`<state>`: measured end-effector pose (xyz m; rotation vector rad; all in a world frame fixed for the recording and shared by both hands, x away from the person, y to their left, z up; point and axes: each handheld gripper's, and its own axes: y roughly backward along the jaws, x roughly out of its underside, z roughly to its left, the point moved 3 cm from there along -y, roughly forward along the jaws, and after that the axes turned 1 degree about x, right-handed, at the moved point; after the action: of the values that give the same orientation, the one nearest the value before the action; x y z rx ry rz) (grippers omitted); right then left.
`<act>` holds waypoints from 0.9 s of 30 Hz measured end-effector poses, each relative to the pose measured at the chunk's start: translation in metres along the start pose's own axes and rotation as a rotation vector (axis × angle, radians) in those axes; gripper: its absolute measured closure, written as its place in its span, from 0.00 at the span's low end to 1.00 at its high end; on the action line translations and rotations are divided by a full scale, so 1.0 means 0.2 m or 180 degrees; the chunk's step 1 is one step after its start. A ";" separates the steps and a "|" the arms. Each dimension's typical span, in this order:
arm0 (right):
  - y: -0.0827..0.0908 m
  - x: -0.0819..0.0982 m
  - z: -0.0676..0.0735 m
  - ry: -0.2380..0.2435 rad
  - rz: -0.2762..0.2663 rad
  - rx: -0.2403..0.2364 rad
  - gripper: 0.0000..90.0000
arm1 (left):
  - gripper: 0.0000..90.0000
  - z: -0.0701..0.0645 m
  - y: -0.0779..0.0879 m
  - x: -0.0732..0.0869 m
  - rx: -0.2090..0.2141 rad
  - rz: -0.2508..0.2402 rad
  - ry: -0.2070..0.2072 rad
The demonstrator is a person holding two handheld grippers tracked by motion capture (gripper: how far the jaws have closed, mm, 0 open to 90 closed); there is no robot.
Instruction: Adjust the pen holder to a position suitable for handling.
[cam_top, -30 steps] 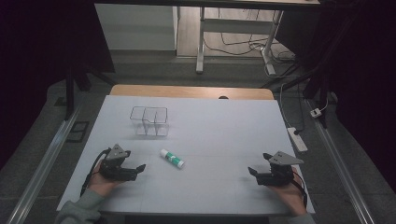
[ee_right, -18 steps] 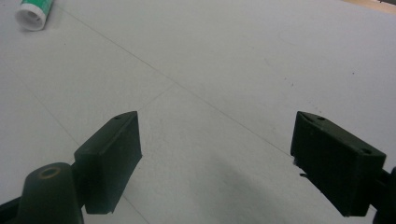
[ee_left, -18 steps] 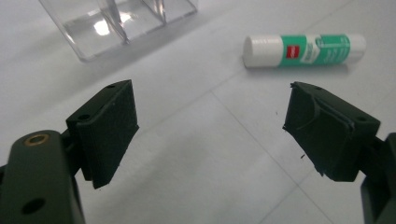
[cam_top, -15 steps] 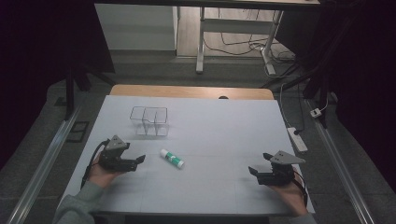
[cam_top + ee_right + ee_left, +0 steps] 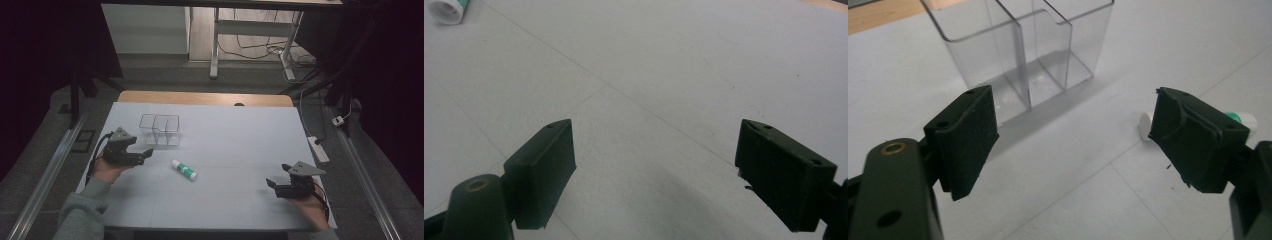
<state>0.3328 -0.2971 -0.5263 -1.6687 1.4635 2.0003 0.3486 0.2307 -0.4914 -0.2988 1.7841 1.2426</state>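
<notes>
The left gripper (image 5: pixel 145 153) is gaping wide beside the clear box (image 5: pixel 160 129), its far jaw hiding most of the glue stick (image 5: pixel 1243 119). The high view is showing that stick (image 5: pixel 184 170) whole, lying mid-table. The right gripper (image 5: pixel 270 185) is likewise spreading wide, holding nothing.

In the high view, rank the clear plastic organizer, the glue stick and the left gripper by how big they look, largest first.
1. Left gripper and clear plastic organizer: they look about equal in extent, too close to rank.
2. Glue stick: clearly the smallest, a short white tube with a green band lying on the table.
</notes>
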 end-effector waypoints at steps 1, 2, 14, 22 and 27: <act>0.00 0.00 0.00 -0.0005 -0.0003 -0.0008 0.18 | 0.22 0.01 0.00 0.00 -0.0004 0.0000 0.0004; 0.00 0.00 0.00 -0.0004 -0.0001 -0.0006 0.18 | 0.22 0.02 0.00 0.00 -0.0020 -0.0003 0.0018; -0.01 0.00 0.00 -0.0005 0.0027 0.0001 0.18 | 0.27 0.15 -0.02 -0.01 -0.0192 0.0040 0.0191; -0.01 0.01 0.01 -0.0006 0.0073 0.0015 0.18 | 0.36 0.24 -0.05 -0.02 -0.0287 0.0008 0.0309; -0.01 0.01 0.01 -0.0006 0.0079 0.0000 0.18 | 0.50 0.29 -0.06 -0.02 -0.0368 0.0044 0.0357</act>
<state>0.3328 -0.2955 -0.5295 -1.6561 1.4909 2.0141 0.3895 0.2720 -0.5006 -0.4302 1.8147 1.3649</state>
